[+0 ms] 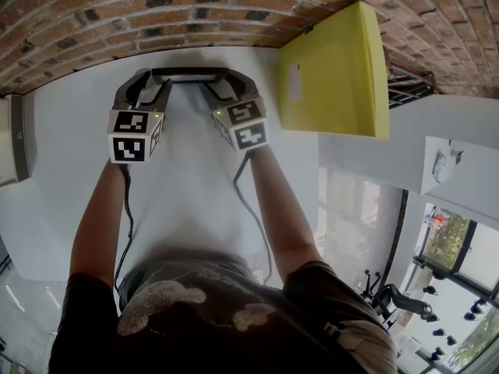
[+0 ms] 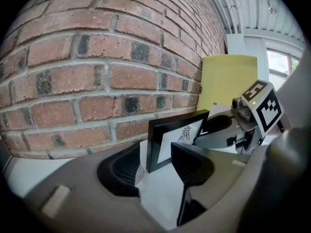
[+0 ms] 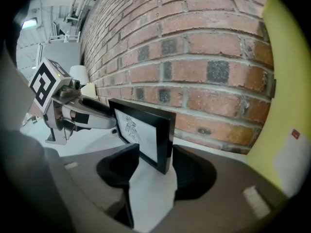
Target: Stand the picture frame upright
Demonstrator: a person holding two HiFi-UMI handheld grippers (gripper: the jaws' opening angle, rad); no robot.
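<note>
A black picture frame (image 1: 191,74) with a line drawing on white paper stands upright on the white table (image 1: 195,209), close in front of the brick wall. My left gripper (image 1: 148,84) is at its left end and my right gripper (image 1: 228,84) at its right end. In the left gripper view the frame (image 2: 177,140) stands just beyond the left gripper (image 2: 155,171), whose jaws are apart, with bare table showing between them. In the right gripper view the frame's end (image 3: 143,130) sits between the spread jaws of the right gripper (image 3: 155,174), with a gap on the inner side.
The brick wall (image 1: 156,14) runs right behind the frame. A large yellow board (image 1: 335,68) leans against the wall to the right of the grippers. A pale box (image 1: 12,139) sits at the table's left edge. The person's arms reach over the table's middle.
</note>
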